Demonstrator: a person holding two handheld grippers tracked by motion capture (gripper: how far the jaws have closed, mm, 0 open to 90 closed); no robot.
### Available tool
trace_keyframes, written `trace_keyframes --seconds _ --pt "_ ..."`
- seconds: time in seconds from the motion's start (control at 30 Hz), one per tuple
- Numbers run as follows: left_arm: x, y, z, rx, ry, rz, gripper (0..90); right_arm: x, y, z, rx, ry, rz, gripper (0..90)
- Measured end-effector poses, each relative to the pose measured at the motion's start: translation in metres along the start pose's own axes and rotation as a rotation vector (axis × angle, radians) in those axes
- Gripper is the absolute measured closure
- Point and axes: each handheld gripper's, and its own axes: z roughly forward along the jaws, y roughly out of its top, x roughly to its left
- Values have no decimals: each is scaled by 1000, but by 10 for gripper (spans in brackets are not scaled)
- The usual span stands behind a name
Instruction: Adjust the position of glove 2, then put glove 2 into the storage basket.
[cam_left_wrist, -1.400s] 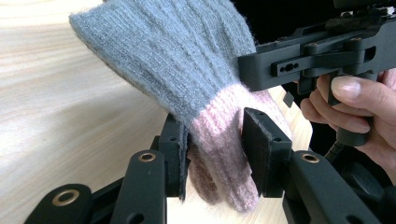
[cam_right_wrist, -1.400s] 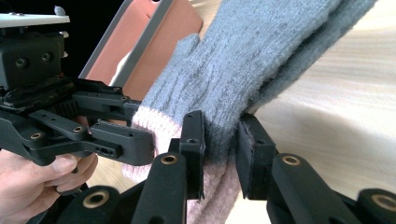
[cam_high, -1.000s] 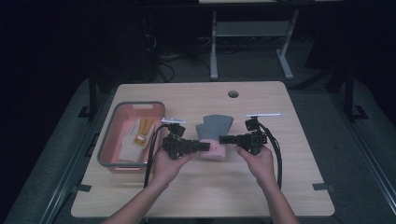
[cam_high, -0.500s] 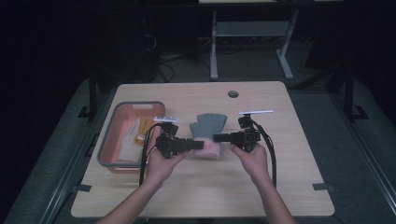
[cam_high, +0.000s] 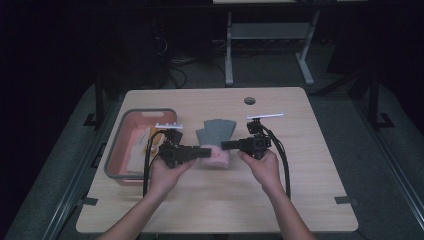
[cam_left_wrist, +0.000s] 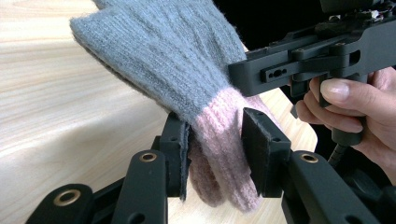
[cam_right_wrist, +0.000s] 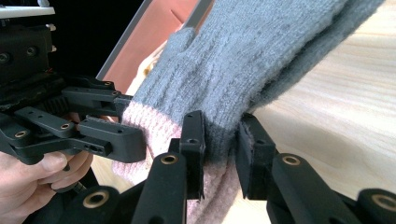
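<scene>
A knitted glove (cam_high: 216, 131), grey with a pink cuff, hangs between my two grippers a little above the table's middle. My left gripper (cam_high: 204, 151) is shut on the pink cuff (cam_left_wrist: 219, 140), with a pad on each side of it. My right gripper (cam_high: 226, 145) comes in from the other side and is shut on the glove (cam_right_wrist: 224, 93) where the grey meets the pink. The grey fingers fan out away from me. In the left gripper view the right gripper's body (cam_left_wrist: 303, 65) and a hand show behind the glove.
A pink bin with a grey rim (cam_high: 111, 160) stands at the table's left, holding pale and yellowish items. A round cable hole (cam_high: 250, 100) lies near the far edge. Bare wood (cam_high: 300, 190) stretches to the right and front. Beyond the table are dark floor and a stand.
Both hands have carried the glove a little to the left, toward the bin, keeping their grip.
</scene>
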Motion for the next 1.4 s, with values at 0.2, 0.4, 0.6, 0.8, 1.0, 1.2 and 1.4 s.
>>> trace_keyframes --seconds 0.2,0.4,0.6,0.8,1.0,1.2,1.4 --pt "1 1 -7 -10 8 -2 627 7 5 4 5 0 -12 741" --pt "2 1 -11 -13 12 1 627 9 7 7 10 5 -19 741" --pt "3 3 -16 -13 17 0 628 13 9 10 13 9 -21 741" --pt "4 5 -24 -22 21 1 629 18 15 13 15 14 -23 741" --pt "7 8 -32 -35 29 -10 630 25 20 19 18 17 -38 741" --pt "10 11 -40 -48 37 -8 633 29 27 25 24 27 -44 741" --pt "15 13 -50 -53 49 -12 634 36 34 32 25 28 -58 741"
